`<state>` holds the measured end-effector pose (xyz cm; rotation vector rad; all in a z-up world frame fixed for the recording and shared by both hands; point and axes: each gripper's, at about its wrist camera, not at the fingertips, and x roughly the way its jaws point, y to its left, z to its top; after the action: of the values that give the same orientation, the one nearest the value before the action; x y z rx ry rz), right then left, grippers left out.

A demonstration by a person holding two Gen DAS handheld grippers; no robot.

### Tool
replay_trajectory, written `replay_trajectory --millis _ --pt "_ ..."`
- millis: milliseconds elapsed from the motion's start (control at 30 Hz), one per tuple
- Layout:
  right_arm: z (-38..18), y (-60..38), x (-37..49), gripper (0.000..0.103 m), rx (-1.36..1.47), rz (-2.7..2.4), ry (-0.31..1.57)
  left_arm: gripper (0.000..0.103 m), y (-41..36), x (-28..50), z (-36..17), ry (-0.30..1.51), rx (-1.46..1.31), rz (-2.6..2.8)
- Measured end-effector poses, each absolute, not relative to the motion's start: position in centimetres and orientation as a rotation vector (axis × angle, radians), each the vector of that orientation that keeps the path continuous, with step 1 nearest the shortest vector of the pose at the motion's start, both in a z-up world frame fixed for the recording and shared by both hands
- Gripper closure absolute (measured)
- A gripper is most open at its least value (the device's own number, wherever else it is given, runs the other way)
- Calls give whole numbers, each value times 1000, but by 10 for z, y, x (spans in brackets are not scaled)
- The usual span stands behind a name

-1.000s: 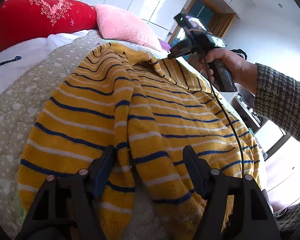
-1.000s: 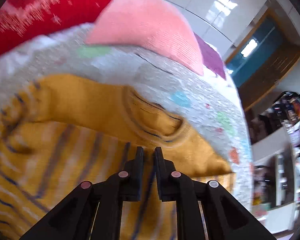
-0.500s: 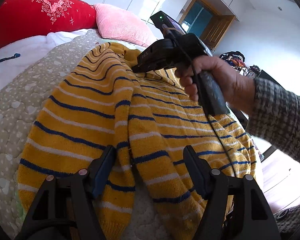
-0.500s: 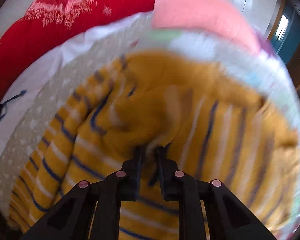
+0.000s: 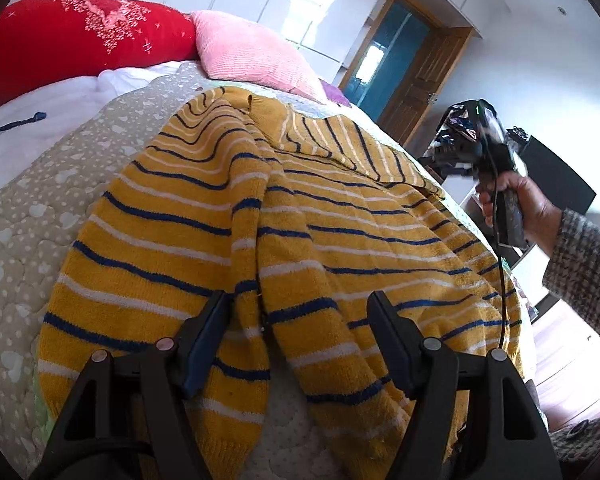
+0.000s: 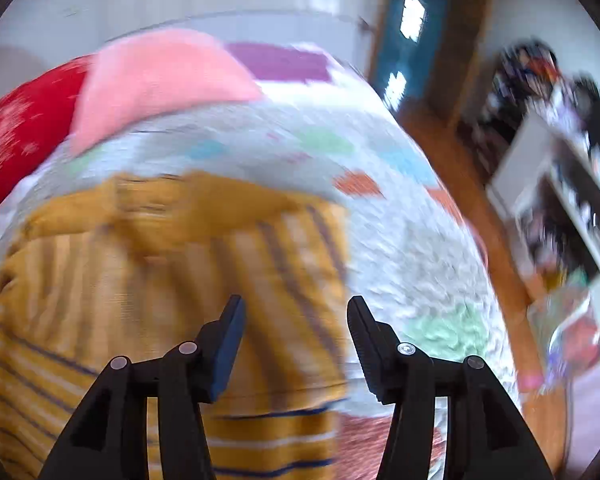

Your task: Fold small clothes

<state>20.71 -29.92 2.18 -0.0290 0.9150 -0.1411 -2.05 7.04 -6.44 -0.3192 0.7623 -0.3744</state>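
The yellow striped sweater lies spread on the bed, collar toward the pink pillow at the head edge. The left hand-held gripper hovers released over its hem. The right hand-held gripper, held by a hand off the bed's right edge, is released too.

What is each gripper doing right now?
Left gripper: open, holding nothing, over the sweater.
Right gripper: open, holding nothing.
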Motion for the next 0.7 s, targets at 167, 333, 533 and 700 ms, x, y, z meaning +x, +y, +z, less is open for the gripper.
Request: replay_trajectory --millis 167,333,533,700 --pt "-14 -327 225 32 117 -156 975 33 80 -29 -43 781 -388 -324" --pt "-3 -336 224 94 178 -62 935 33 89 -40 -19 742 -327 -202" --pt "-13 -358 229 91 66 -240 966 33 103 -32 -22 786 -392 -125" --pt "11 -367 200 50 65 -313 888 33 111 -40 -9 765 -384 -72"
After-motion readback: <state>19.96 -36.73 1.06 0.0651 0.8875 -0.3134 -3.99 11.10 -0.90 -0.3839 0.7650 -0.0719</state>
